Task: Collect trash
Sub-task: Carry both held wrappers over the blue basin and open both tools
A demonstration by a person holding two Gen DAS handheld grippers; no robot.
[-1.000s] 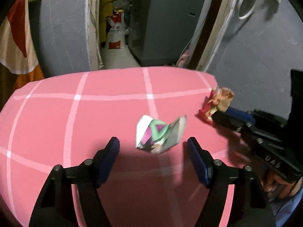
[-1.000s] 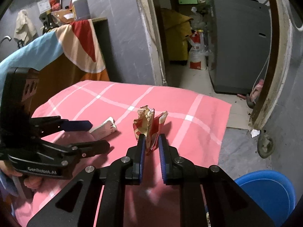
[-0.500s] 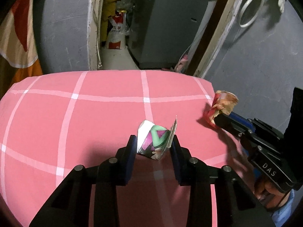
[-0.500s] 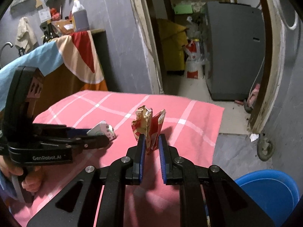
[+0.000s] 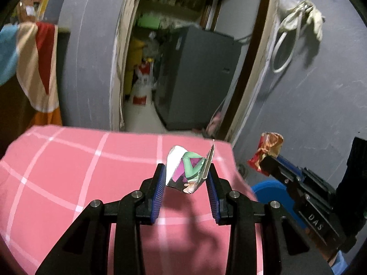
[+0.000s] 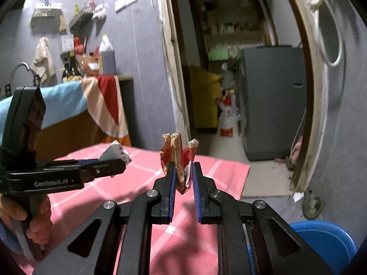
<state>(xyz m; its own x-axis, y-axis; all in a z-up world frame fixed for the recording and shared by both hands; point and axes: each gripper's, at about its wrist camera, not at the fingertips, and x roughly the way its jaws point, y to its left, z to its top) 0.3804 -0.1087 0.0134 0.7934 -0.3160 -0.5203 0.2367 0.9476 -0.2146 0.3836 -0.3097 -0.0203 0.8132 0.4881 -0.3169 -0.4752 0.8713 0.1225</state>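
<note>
Pink checked counter (image 5: 68, 183) below, I keep the left gripper (image 5: 185, 178) clamped on the foil wrapper (image 5: 188, 169) and the right gripper (image 6: 183, 178) on the red wrapper (image 6: 179, 160), carrying both level toward the blue bin (image 6: 325, 236).

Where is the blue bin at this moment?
The blue bin sits on the floor at the lower right of the right wrist view, beside the pink cloth's right edge, below the right gripper.

The worktop (image 5: 68, 183) wears a pink cloth (image 6: 142, 176) crossed by a white grid. The visible stretch of cloth carries only dark shadows; its far edge meets the doorway floor (image 6: 263, 178).
</note>
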